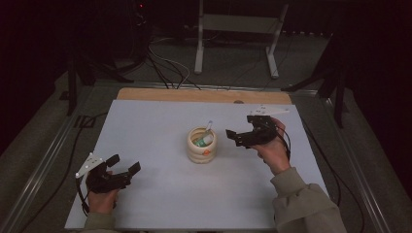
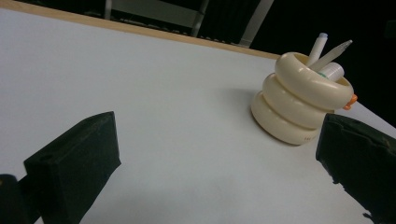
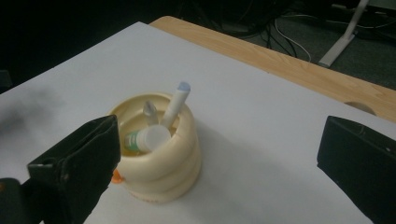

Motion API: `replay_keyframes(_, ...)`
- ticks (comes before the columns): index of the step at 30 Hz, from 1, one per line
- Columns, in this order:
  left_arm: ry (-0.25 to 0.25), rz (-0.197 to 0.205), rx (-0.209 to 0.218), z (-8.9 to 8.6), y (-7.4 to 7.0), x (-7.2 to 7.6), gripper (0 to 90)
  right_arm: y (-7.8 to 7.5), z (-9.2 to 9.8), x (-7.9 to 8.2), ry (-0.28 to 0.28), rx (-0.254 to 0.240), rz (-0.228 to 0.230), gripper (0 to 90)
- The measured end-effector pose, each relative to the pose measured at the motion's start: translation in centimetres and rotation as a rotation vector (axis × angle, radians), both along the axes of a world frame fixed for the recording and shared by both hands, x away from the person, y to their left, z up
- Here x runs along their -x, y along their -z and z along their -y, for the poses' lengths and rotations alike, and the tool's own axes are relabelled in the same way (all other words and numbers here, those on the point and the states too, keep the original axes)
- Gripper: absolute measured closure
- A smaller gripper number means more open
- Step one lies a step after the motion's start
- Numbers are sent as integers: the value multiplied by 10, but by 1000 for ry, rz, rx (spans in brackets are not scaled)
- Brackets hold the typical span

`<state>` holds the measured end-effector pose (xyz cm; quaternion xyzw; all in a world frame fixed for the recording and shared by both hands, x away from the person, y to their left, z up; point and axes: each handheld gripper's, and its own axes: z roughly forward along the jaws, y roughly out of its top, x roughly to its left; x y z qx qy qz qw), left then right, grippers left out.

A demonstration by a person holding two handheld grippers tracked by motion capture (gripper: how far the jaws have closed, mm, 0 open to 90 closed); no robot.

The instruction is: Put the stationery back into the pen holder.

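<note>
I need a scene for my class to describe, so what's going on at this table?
A person holds black two-jaw tongs in each hand over a white table. The right tongs, open and empty, hover beside a cream ribbed ring-shaped pen holder containing a white pen and a small white tube. The left tongs, also open, wait near the table's front edge.

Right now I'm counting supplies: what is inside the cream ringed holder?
The holder contains a white pen with a bluish tip, a clear-tipped pen, and a white tube with green on it. Its wall hides their lower ends and anything at the bottom.
</note>
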<state>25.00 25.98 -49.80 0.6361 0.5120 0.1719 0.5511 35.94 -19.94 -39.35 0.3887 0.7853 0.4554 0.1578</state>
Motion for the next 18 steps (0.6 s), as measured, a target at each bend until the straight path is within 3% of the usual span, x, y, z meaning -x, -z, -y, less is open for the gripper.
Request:
replay_keyframes(9, 4, 3, 4, 0, -1, 0, 1, 16, 19, 19, 49, -24, 30, 0)
replay_keyframes(12, 6, 6, 0, 0, -2, 1, 1, 25, 26, 24, 63, -37, 21, 0)
replay_keyframes(18, 7, 15, -14, 0, -4, 1, 1, 38, 41, 33, 79, -28, 31, 0)
